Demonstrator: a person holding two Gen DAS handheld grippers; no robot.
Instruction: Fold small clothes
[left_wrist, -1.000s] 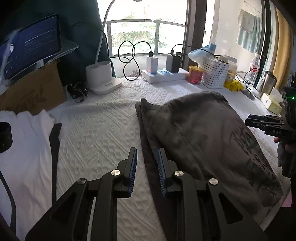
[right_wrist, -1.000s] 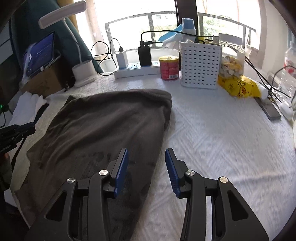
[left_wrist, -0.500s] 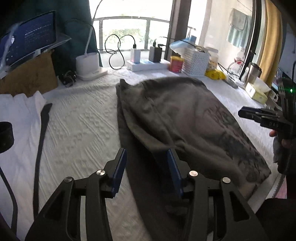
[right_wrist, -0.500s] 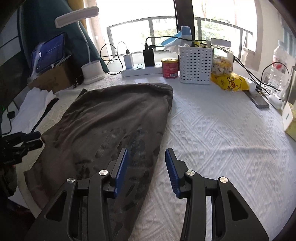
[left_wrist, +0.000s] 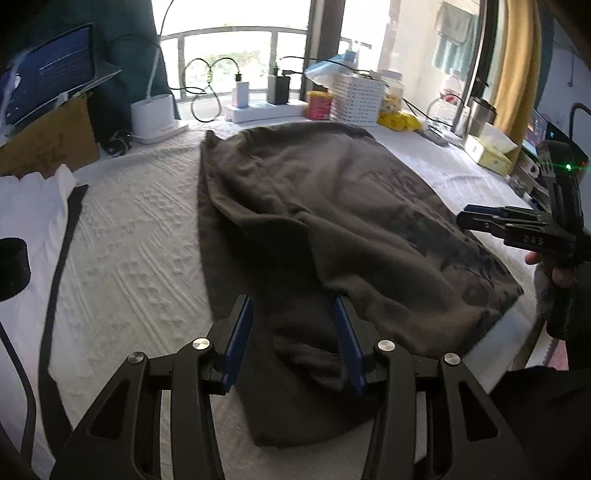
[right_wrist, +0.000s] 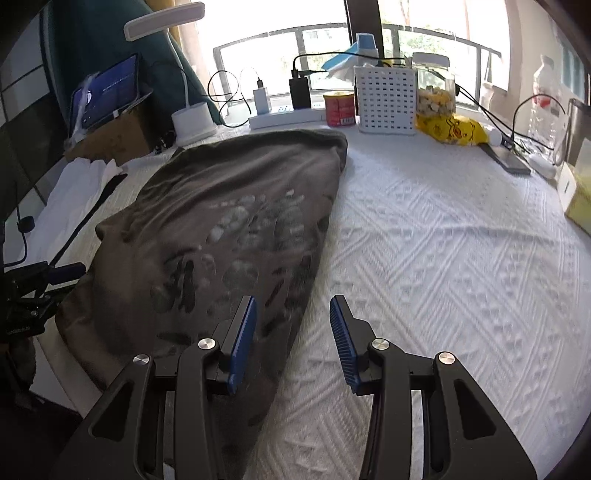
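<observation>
Left wrist view: grey garment (left_wrist: 332, 229) hides tablecloth (left_wrist: 140, 236) (print blurred).

Left gripper (left_wrist: 291, 332) opened (over shirt (left_wrist: 332, 206)).

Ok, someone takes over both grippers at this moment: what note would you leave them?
Left gripper: open, jaws just widened, poised over the near left edge of the grey shirt, gripping nothing.
Right gripper: open, empty, over the shirt's near right edge and the white bedspread.
Shirt lies lengthwise with one side already folded over. White clothes sit off to the left.
Left to do: take the near corners, fold the shirt away from you, then fold the white clothes.
</observation>
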